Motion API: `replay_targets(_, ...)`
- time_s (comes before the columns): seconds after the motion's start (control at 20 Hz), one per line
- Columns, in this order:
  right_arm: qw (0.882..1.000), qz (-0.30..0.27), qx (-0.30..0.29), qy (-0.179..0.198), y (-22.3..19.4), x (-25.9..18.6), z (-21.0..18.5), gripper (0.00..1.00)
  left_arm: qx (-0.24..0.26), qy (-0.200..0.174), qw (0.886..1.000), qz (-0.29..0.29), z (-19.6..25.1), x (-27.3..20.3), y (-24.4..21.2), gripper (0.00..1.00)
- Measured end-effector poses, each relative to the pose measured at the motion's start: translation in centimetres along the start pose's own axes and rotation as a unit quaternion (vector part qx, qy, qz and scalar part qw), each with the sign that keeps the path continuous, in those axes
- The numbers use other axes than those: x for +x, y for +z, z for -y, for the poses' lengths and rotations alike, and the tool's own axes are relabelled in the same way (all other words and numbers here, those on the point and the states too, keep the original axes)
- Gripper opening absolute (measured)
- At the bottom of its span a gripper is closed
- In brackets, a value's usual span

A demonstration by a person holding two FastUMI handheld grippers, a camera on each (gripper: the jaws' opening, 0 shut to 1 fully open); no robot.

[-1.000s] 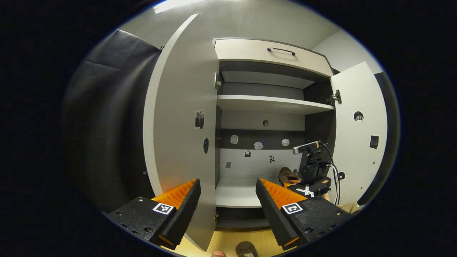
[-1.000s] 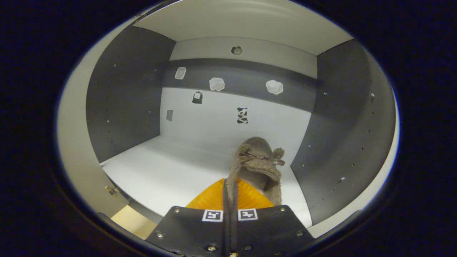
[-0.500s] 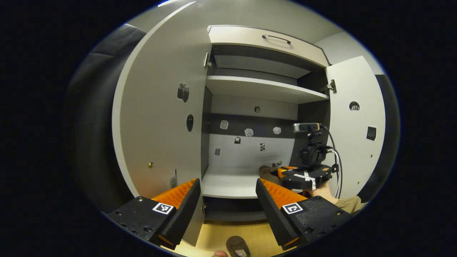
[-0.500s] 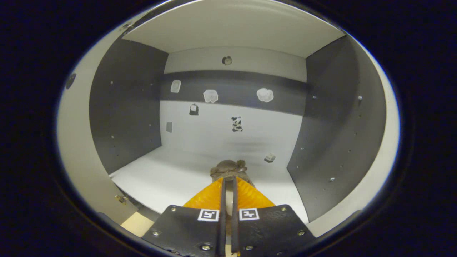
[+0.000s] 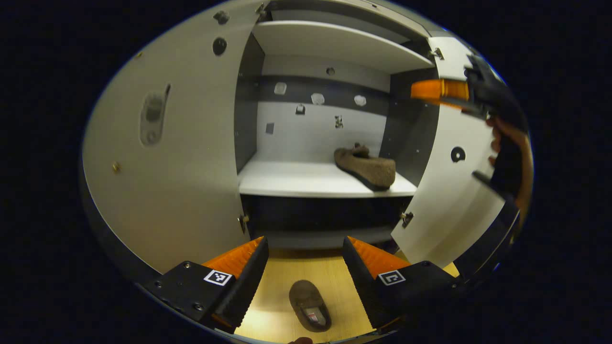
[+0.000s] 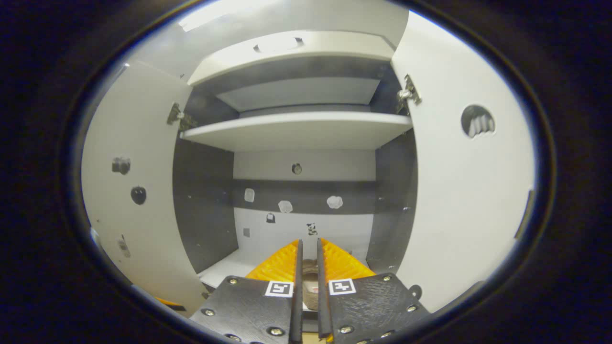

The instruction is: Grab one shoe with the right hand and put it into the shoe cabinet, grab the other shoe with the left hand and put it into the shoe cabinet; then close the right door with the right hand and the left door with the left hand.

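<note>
Judging from how things lie, we are about a quarter of the way through. One shoe (image 5: 366, 167) rests on the lower shelf (image 5: 306, 179) of the shoe cabinet (image 5: 334, 45), towards its right side and near the dark right wall, so our first placement looks done. The other shoe (image 5: 310, 306) lies on the wooden floor (image 5: 277, 306) in front of the cabinet, right between and just beyond the fingers of our left gripper (image 5: 305, 267), whose jaws are spread wide and hold nothing.

Our right gripper (image 6: 307, 267) sits back from the cabinet opening with its jaws nearly pressed together, a narrow slit between them, and nothing is pinched there; through that slit we glimpse a bit of the shelved shoe. In the left gripper view that same tool shows at the upper right, held in a hand (image 5: 507, 143) close to the right door (image 5: 449, 191).

Both doors stand open: the left door (image 5: 172, 143) is swung well out, and the right one likewise (its hinges plain in the right gripper view). What we reckon is left: lower the left gripper onto the floor shoe, carry it to the shelf beside its mate, then swing the right door shut, then the left.
</note>
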State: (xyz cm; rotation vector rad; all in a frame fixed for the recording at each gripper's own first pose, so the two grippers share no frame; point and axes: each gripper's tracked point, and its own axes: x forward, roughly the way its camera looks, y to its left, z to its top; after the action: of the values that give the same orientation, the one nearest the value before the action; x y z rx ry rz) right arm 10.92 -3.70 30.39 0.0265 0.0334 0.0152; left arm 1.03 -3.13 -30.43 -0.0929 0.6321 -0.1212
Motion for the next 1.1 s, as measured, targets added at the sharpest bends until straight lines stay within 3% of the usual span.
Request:
replay_targets(0.1,1.000,0.022,-0.001,-0.007,2.3,-2.2,0.6,0.12,0.003,-0.001,0.998,-0.055,-0.2,2.0,-4.9,0.96)
replay_targets(0.15,1.000,0.030,-0.002,-0.008,3.2,-3.2,0.8,0.20,0.005,-0.001,0.997,-0.083,-0.5,2.6,-7.3,0.95)
replay_targets(0.2,0.999,0.038,-0.004,-0.011,4.1,-4.0,0.9,0.20,0.007,-0.001,0.994,-0.109,-0.8,3.3,-9.5,0.95)
replay_targets(0.45,0.997,0.072,-0.019,-0.030,7.7,-7.5,2.2,0.20,-0.003,-0.002,0.974,-0.227,-1.2,4.8,-19.9,0.95)
replay_targets(0.65,0.995,0.085,-0.027,-0.043,9.0,-9.1,3.2,0.20,-0.015,0.002,0.959,-0.282,-2.2,5.1,-22.7,0.97)
replay_targets(0.9,0.995,0.082,-0.037,-0.054,9.3,-9.8,4.3,0.20,-0.035,0.005,0.950,-0.309,-3.3,5.2,-23.6,0.94)
replay_targets(1.0,0.994,0.081,-0.042,-0.058,9.2,-9.8,4.8,0.20,-0.044,0.005,0.948,-0.314,-3.4,5.4,-24.6,0.89)
replay_targets(1.1,0.994,0.077,-0.045,-0.062,9.1,-10.0,5.4,0.19,-0.060,-0.002,0.946,-0.319,-2.7,5.9,-25.6,0.70)
